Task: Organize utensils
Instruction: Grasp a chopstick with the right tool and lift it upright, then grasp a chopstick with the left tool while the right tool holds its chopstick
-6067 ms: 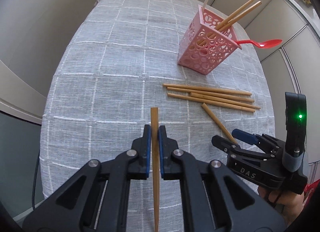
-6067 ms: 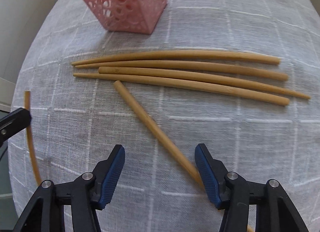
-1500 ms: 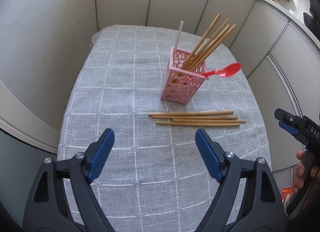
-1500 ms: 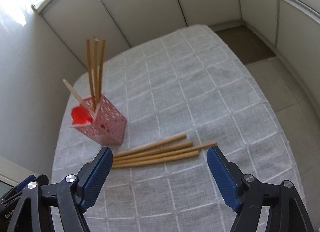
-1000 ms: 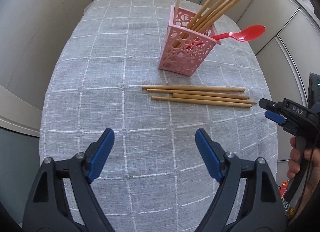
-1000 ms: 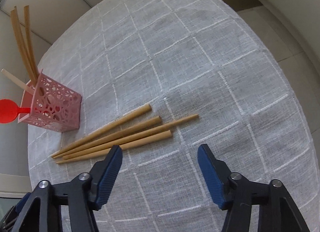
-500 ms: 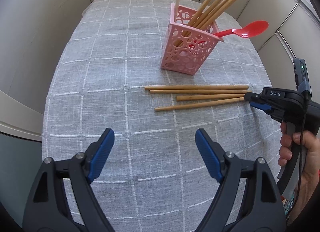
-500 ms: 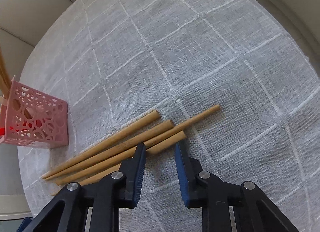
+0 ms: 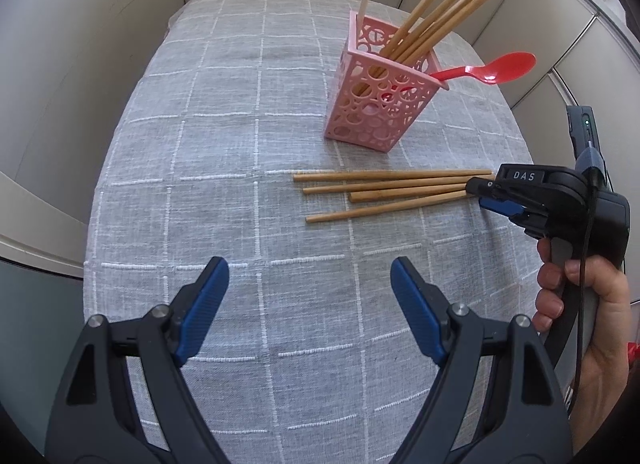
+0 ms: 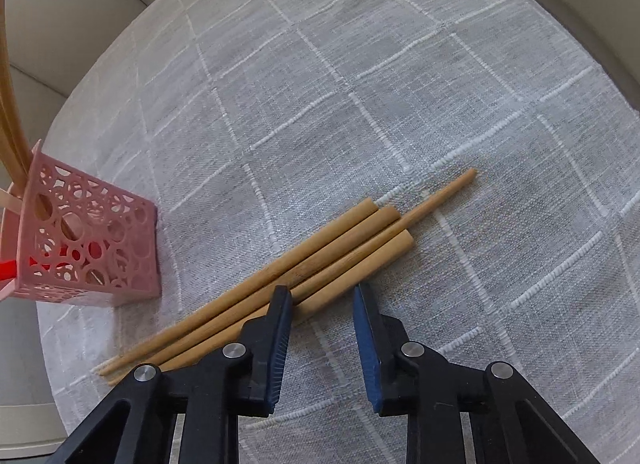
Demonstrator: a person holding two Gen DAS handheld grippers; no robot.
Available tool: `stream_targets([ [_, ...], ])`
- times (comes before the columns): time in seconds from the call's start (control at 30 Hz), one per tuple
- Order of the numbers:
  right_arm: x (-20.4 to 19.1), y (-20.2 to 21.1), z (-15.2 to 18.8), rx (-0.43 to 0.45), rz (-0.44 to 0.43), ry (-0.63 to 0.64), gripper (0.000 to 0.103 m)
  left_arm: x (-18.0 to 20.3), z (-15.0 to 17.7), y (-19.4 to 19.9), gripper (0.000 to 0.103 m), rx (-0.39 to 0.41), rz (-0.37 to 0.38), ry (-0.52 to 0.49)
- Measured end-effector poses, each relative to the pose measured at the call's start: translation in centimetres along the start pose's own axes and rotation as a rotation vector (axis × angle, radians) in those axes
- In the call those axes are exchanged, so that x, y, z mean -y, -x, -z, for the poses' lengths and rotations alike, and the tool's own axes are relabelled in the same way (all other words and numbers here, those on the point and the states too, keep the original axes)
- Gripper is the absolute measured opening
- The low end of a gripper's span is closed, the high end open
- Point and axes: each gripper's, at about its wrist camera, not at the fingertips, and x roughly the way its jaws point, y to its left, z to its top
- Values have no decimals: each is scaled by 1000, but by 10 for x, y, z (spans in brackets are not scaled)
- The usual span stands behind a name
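Note:
Several wooden chopsticks (image 9: 384, 192) lie side by side on the grey cloth; they also show in the right wrist view (image 10: 320, 264). A pink perforated holder (image 9: 380, 100) behind them holds several chopsticks, a pale stick and a red spoon (image 9: 496, 68); it is at the left edge of the right wrist view (image 10: 84, 248). My right gripper (image 10: 322, 296) is partly open, low over the cloth, straddling the nearest chopstick's thick end without gripping it; it shows in the left wrist view (image 9: 486, 194). My left gripper (image 9: 308, 292) is wide open and empty, nearer the front.
The grey checked tablecloth (image 9: 240, 144) covers a table set against beige panel walls (image 9: 80, 44). The table's edges drop off at left and right. A hand (image 9: 580, 304) holds the right gripper at the right side.
My right gripper has narrowed from wide open and come down to the chopsticks' thick ends. The nearest chopstick has been nudged askew. My left gripper stays open and about where it was.

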Motion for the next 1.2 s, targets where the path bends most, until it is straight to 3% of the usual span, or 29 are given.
stream_targets([
  [0.1, -14, -2, 2, -11, 59, 87, 30, -1, 0, 0, 83, 1, 1, -1],
  [0.27, -16, -3, 3, -109, 90, 165, 29, 0, 2, 0, 83, 6, 0, -27],
  [0.4, 4, 0, 0, -153, 66, 101, 29, -1, 1, -1, 83, 13, -8, -42],
  [0.6, 17, 6, -9, -109, -39, -11, 29, 3, 0, -3, 83, 17, 3, -42],
  [0.67, 13, -1, -7, -108, -11, 11, 29, 7, 1, -4, 83, 14, 2, -53],
  [0.8, -18, -5, 5, -57, 121, 181, 29, 11, 4, -6, 83, 10, -6, -80],
  [0.83, -20, -6, 7, -70, 132, 200, 28, 12, 4, -5, 81, 12, -3, -91],
  [0.9, -19, -7, 11, -87, 152, 235, 15, 16, 6, -4, 75, 16, 9, -120],
  [1.0, -3, -4, 11, -119, 102, 227, 8, 26, 8, -3, 63, 21, 10, -185],
  [1.13, 28, 2, 11, -152, -6, 185, 5, 45, 14, -5, 42, 21, 4, -284],
  [1.2, 43, 10, 12, -147, -21, 177, 5, 57, 17, -6, 39, 23, 11, -329],
])
